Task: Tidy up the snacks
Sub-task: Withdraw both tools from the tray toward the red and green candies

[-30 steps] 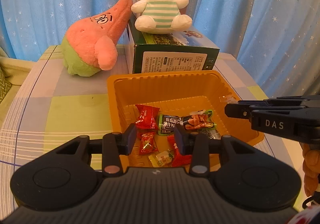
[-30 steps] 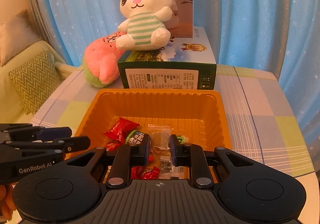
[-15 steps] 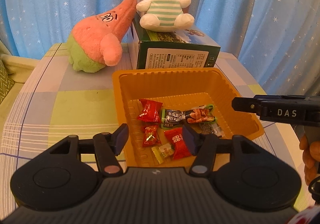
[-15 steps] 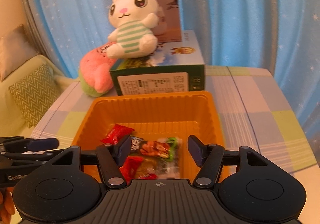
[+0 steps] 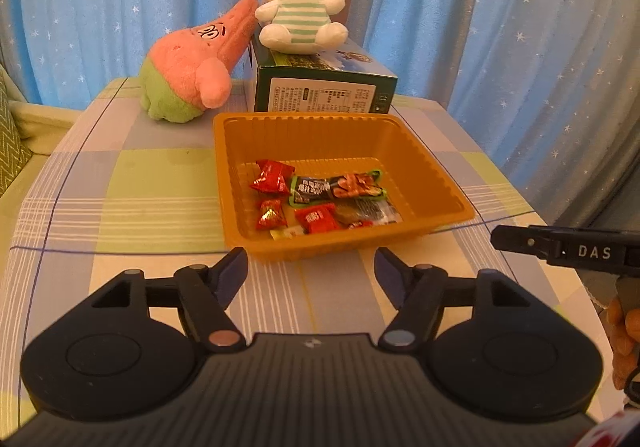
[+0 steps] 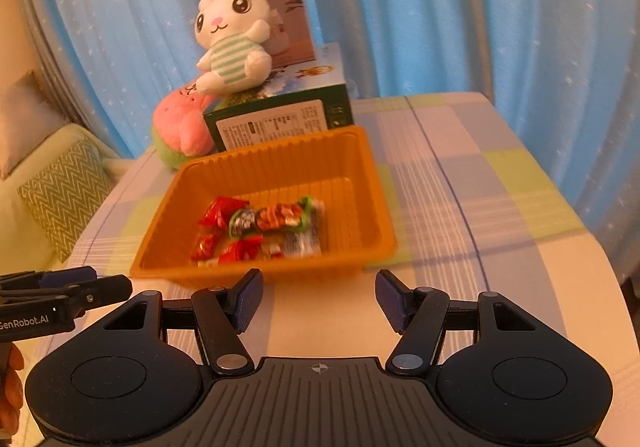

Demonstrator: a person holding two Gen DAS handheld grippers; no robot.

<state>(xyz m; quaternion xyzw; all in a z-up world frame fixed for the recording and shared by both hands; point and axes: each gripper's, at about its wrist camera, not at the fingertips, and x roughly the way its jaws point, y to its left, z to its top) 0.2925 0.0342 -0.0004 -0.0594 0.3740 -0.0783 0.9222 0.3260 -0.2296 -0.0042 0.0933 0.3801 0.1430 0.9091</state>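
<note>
An orange plastic tray [image 5: 436, 183] sits on the checked tablecloth and holds several wrapped snacks: red packets [image 5: 273, 176], a long green-edged packet [image 5: 336, 187] and a clear packet [image 5: 372, 212]. The tray also shows in the right wrist view [image 6: 360, 183], with the snacks [image 6: 260, 227] blurred. My left gripper [image 5: 312, 275] is open and empty, just in front of the tray's near rim. My right gripper [image 6: 318, 299] is open and empty, also in front of the near rim. Each gripper appears at the edge of the other's view [image 5: 560, 249] [image 6: 60, 299].
A green box [image 5: 324, 87] stands behind the tray with a white bunny plush [image 5: 300, 3] on top. A pink and green star plush [image 5: 192, 75] leans at the box's left. Blue curtains hang behind. A sofa with a zigzag cushion [image 6: 68, 187] is at the left.
Both grippers have opened wide and pulled back from over the tray to in front of its near rim. The snacks they were over now lie in the tray.
</note>
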